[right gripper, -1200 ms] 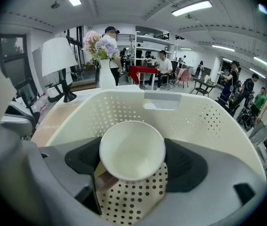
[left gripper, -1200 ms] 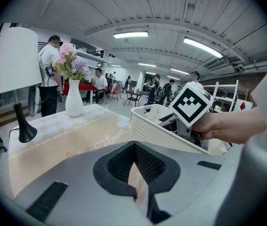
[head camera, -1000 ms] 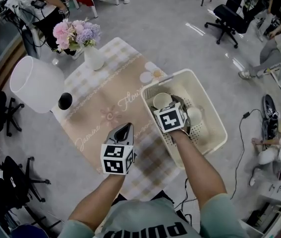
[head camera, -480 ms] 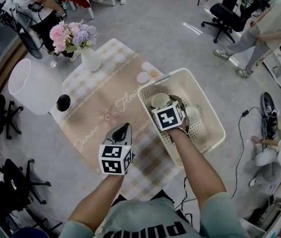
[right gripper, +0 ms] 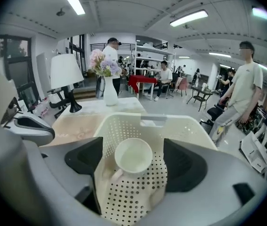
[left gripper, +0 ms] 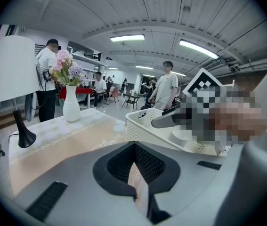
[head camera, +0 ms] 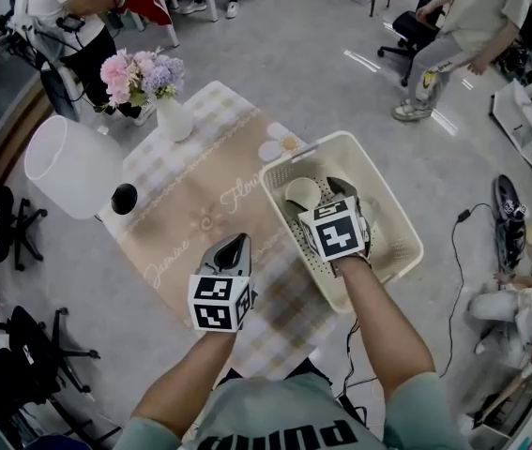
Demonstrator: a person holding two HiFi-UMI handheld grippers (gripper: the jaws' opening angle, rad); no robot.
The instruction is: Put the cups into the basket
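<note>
Right claw (head camera: pixel 320 202) hangs open and empty inside the basket (head camera: pixel 392 192), a white cup (right gripper: pixel 133 157) on the basket floor dead ahead between its jaws — mouth seemingly turned toward it, handle lower left — while the closed left claw (head camera: pixel 235 244) hovers over the surface (head camera: pixel 190 186).

The counter (head camera: pixel 158 162) occupied the centre-left of the head view, covered by a checked cloth (head camera: pixel 289 312) with a beige runner (head camera: pixel 205 218) laid diagonally across it. A white vase (head camera: pixel 174 118) of flowers (head camera: pixel 142 68) stood at the upper corner. A lamp (head camera: pixel 124 198) stood at the left edge. The perforated basket (head camera: pixel 392 200) sat at the right edge.
</note>
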